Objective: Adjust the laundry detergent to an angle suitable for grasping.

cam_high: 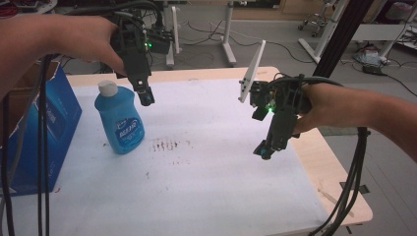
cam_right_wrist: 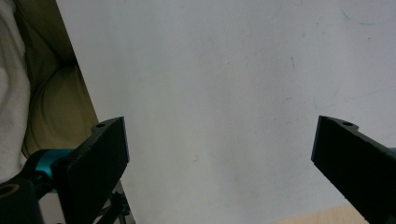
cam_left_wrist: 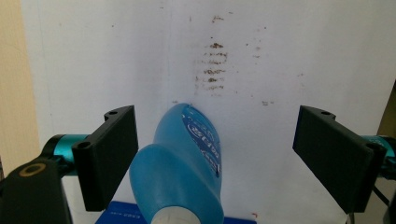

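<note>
Standing upright — blue bottle (cam_high: 120, 120); white cap (cam_high: 107, 88)

A lab or workshop: bare desk legs (cam_high: 227, 34), loose floor cables (cam_high: 275, 44), a rolling chair (cam_high: 317, 19) behind the table (cam_high: 339, 182).

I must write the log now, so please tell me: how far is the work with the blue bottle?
Done: nothing yet; the blue bottle stands upright, capped, on the white sheet. In hand: the left gripper hovers open above its cap, apart from it. The right gripper is open and holds nothing. Left: grasping the bottle, probably.
</note>
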Tool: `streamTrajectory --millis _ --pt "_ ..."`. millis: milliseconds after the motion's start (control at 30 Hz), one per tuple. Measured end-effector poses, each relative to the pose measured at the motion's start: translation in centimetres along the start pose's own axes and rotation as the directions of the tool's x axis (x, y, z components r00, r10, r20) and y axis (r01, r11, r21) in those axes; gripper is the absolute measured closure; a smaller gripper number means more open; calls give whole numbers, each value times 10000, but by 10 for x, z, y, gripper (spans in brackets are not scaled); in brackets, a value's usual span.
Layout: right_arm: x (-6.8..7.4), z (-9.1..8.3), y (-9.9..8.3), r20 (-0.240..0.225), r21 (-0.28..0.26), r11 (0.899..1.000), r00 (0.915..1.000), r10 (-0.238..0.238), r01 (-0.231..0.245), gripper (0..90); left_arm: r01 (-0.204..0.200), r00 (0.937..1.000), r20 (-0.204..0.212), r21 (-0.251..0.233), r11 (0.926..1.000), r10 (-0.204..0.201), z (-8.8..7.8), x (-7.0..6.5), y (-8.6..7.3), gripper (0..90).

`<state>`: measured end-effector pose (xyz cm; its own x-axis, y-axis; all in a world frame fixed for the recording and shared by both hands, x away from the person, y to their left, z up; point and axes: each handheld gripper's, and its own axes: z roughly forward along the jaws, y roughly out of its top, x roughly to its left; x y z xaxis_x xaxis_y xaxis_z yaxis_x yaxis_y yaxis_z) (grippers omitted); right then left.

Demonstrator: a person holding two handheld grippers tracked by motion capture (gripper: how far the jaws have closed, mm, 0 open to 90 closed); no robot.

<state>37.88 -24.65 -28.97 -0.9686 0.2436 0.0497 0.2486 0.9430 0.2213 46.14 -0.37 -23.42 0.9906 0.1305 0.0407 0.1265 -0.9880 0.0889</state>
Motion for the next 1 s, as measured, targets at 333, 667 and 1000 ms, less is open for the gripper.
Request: streamTrajectory --millis 333,667,1000 --pt "0 0 -1 -17 -1 10000 10000 3 -3 31 281 9996 -28 -94 9996 -281 -4 1 -3 141" --pt "-2 2 0 -42 6 9999 9999 -140 140 31 728 9973 -47 -60 9973 -728 -8 1 -5 141" --pt "-4 3 2 -94 -55 9997 9996 -257 256 31 2110 9763 -434 -298 9770 -2121 -22 5 -21 141"
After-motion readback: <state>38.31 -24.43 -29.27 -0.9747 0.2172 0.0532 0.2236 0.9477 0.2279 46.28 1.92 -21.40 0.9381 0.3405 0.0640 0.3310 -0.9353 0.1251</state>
